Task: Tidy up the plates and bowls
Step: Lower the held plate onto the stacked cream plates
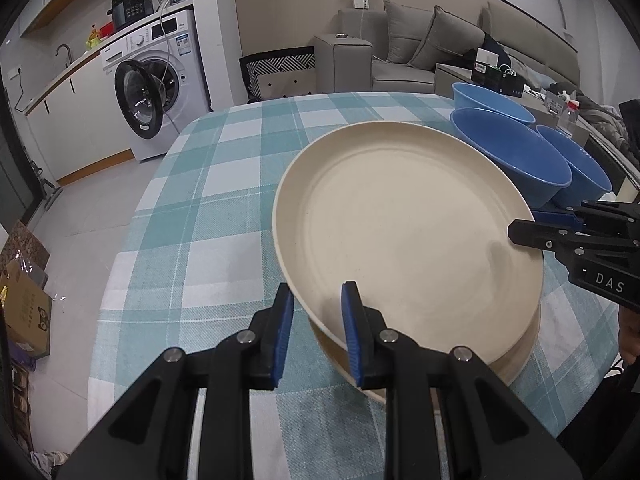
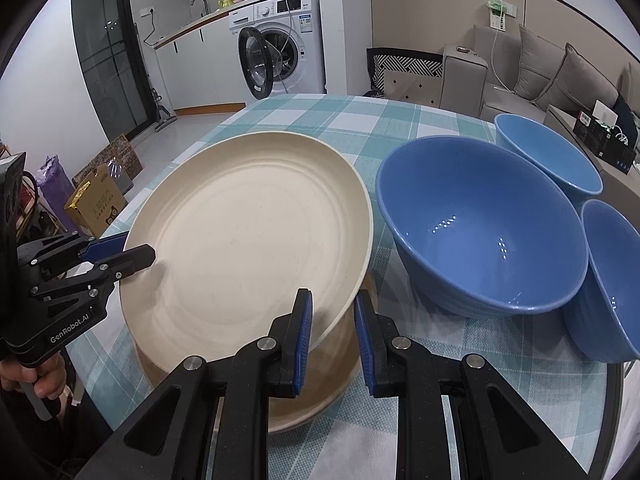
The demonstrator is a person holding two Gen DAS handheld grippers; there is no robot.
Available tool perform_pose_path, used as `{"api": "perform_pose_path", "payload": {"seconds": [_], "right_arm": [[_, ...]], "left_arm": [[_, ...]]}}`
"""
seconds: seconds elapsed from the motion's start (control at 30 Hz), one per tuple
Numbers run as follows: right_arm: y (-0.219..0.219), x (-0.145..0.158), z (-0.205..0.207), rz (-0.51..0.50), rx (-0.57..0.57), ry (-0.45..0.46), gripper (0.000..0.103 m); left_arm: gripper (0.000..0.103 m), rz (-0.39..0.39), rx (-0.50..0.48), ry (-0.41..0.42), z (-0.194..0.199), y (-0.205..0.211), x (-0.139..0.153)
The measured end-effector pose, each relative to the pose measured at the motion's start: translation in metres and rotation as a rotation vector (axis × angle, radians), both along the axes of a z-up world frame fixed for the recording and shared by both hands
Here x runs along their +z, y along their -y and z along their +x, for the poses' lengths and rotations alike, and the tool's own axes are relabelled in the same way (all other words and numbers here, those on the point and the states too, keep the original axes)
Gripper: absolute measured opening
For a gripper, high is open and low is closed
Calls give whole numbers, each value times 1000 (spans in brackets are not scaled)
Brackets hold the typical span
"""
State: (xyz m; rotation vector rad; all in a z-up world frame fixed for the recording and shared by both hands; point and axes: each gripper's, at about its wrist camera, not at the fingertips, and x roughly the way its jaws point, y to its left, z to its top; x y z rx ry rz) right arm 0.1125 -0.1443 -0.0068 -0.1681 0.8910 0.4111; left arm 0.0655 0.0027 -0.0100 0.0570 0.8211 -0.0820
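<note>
A cream plate [image 1: 400, 232] is held over a second cream plate [image 1: 516, 360] on the checked tablecloth; it also shows in the right wrist view [image 2: 248, 240], above the lower plate [image 2: 320, 392]. My left gripper [image 1: 318, 300] straddles the top plate's near-left rim, one finger under and one over it. My right gripper [image 2: 332, 308] straddles its right rim the same way. Each gripper shows in the other's view, the right gripper [image 1: 524, 224] and the left gripper [image 2: 136, 250]. Three blue bowls stand right of the plates: a large one [image 2: 480, 224] and two others [image 2: 548, 152], [image 2: 612, 280].
The round table has a teal checked cloth [image 1: 200, 208]. Beyond it are a washing machine [image 1: 156, 84] with its door open, a grey sofa [image 1: 420, 48], and boxes [image 1: 24, 312] on the floor to the left.
</note>
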Motion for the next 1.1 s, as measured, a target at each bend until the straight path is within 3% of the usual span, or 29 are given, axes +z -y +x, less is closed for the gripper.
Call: {"api": "perform_pose_path", "payload": {"seconds": [1.1], "right_arm": [[5,-17,-21,-57,-14,-19,23]], "left_arm": [[25,89,-55,-42,-13,21,-11]]}}
